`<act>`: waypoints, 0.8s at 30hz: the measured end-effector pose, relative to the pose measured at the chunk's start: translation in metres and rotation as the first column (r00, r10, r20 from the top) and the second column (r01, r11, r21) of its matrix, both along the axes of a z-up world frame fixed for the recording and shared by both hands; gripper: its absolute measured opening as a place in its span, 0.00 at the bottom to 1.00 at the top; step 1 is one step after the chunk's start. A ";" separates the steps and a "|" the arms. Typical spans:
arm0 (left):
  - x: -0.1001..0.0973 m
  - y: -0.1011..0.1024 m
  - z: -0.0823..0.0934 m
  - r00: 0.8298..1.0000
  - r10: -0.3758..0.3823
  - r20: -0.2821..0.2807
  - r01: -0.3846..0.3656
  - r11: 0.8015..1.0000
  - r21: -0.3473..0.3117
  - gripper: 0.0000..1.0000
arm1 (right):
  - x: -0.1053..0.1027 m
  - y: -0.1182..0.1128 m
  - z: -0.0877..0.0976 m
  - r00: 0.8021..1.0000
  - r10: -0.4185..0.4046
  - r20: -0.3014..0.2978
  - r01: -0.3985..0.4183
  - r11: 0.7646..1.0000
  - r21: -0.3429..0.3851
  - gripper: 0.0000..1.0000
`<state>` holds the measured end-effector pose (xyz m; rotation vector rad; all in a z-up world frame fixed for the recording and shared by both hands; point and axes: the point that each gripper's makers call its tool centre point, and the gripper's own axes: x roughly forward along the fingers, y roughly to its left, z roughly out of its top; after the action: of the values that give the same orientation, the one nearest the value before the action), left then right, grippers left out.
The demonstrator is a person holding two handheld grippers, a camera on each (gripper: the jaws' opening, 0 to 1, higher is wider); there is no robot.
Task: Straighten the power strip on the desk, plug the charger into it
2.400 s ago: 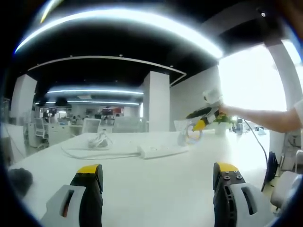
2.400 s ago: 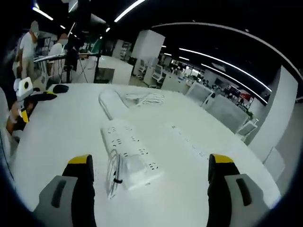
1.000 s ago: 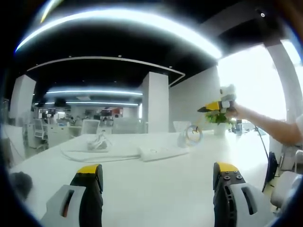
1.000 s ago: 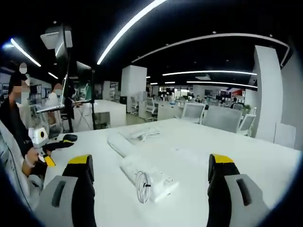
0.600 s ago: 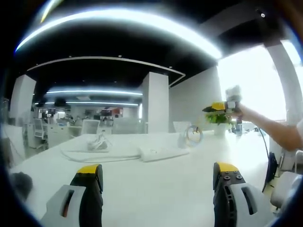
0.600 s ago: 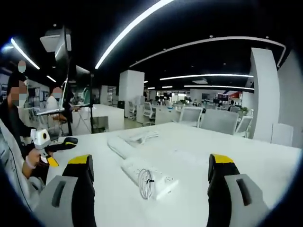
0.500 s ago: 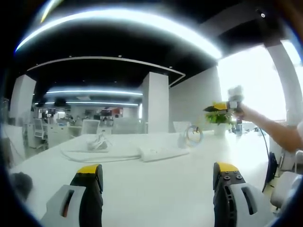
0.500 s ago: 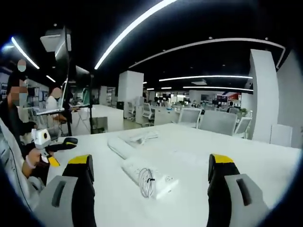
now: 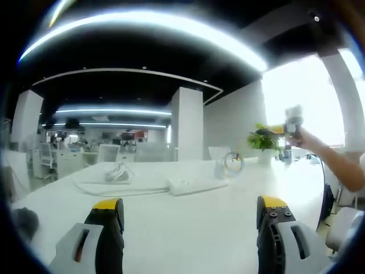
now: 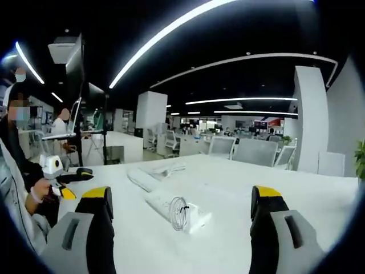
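Nearest in the right gripper view, the right gripper (image 10: 178, 228) has its yellow-tipped jaws spread wide with nothing between them, held above the white desk (image 10: 228, 228). The left gripper (image 9: 188, 240) is the same in its own view: jaws far apart, empty, low over the desk's near edge.

Just past the right jaws, at about twelve o'clock, lies the power strip (image 10: 174, 208). It is a long white bar lying at a slant across the desk, with its cord (image 10: 180, 213) coiled in a loop on its near end. In the left gripper view the strip sits mid-desk at twelve o'clock, small and pale against the white top.

The risk, as I judge it, is that coil: nudge the strip round to straighten it and the loop may snag or drag it askew. White on white also makes a jaw likely to catch the cord instead of the body.

Beyond it at eleven o'clock, a second white strip (image 10: 142, 180), then a bundle of white cable (image 10: 168, 168). Which of these holds the charger I cannot tell. Farther off, office chairs (image 10: 251, 152).
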<state>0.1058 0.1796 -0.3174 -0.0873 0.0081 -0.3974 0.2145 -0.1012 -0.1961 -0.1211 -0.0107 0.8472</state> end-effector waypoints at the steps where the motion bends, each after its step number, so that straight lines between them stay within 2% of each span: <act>1: 0.000 0.000 0.000 1.000 -0.001 -0.001 0.001 1.000 -0.001 0.99 | -0.001 -0.001 0.000 1.000 -0.004 0.002 0.004 1.000 -0.001 1.00; 7: 0.001 -0.001 0.000 1.000 -0.004 -0.001 0.004 1.000 -0.001 0.99 | -0.010 -0.007 0.000 1.000 -0.023 0.005 0.023 1.000 0.010 1.00; 15: 0.001 -0.002 -0.002 1.000 -0.007 -0.003 0.007 1.000 -0.002 0.99 | -0.021 -0.013 -0.012 0.999 -0.049 -0.006 0.049 0.999 0.000 1.00; 24: 0.001 -0.002 -0.002 1.000 -0.010 -0.003 0.010 1.000 -0.003 0.99 | -0.032 -0.019 -0.013 0.998 -0.068 0.002 0.068 0.997 0.030 1.00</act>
<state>0.1068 0.1773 -0.3196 -0.0909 0.0113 -0.4071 0.1827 -0.1203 -0.2089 -0.0944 -0.0216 0.7789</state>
